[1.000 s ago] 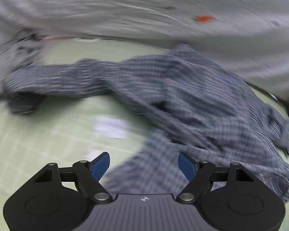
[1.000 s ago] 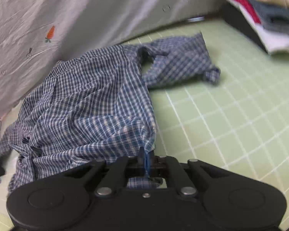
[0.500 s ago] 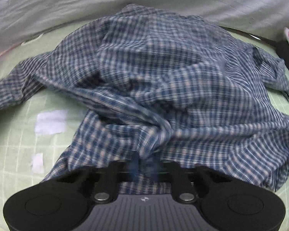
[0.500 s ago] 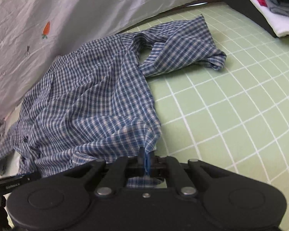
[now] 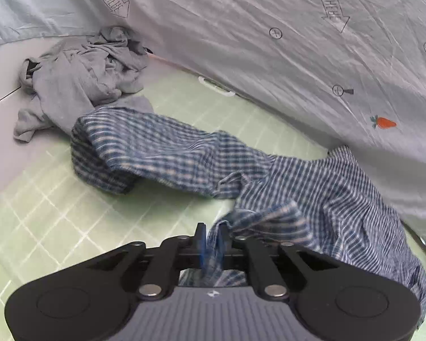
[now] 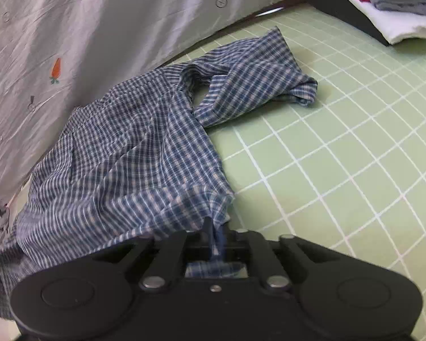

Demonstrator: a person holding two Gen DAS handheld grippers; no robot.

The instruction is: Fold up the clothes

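On green grid bench (image 6: 340, 147), plaid shirt (image 6: 133, 147) lay crumpled against white backdrop sheet (image 5: 269, 42). We had left gripper (image 5: 212, 241) and right gripper (image 6: 216, 237) each clamped tight on hem corner, likely to pull shirt flat for folding. Grey garment (image 5: 79, 82) heaped well apart, awaiting turn.

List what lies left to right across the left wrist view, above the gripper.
grey garment → checked shirt sleeve → checked shirt body → orange carrot print on the backdrop sheet.
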